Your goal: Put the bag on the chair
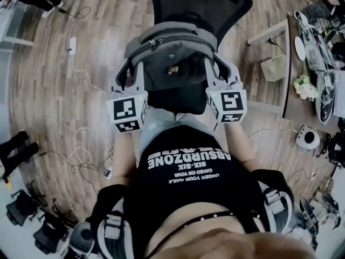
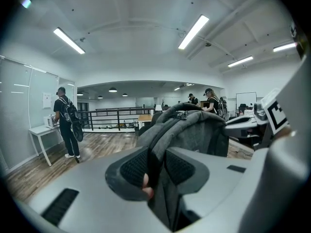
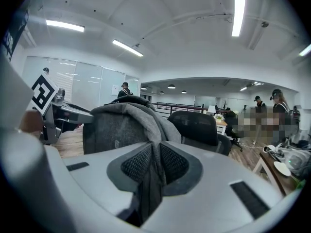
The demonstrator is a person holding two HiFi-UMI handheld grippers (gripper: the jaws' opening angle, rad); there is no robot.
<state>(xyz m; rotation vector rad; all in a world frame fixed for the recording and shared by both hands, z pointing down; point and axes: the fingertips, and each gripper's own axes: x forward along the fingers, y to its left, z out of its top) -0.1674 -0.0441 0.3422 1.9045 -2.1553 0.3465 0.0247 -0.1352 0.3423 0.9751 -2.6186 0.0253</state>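
Head view looks steeply down on a wooden floor [image 1: 54, 63], where a black mesh chair [image 1: 200, 5] stands at the top middle, its backrest toward the far side. The grey bag [image 1: 171, 52] sits over the front part of the seat, just before the backrest, with its zipped top facing up. Whether its underside rests on the seat cannot be told from here.

Both grippers hold the bag by its sides. The left gripper [image 1: 131, 75] is at the bag's left edge and the right gripper [image 1: 215, 72] at its right edge, each marker cube turned toward the person's black printed shirt [image 1: 188, 171].

In the left gripper view the left gripper [image 2: 156, 166] has its jaws clamped on a thick fold of the bag [image 2: 194, 130] — the dark pads press the grey cloth from both sides. In the right gripper view the right gripper [image 3: 154, 163] stands narrower, pinching a thinner fold of the bag [image 3: 119, 125], with the chair [image 3: 199, 125] just beyond it.

A table [image 1: 288, 63] runs along the floor's right edge, white flowers [image 1: 304, 88] at its near corner. White cables [image 1: 81, 155] trail over the floor at the left.
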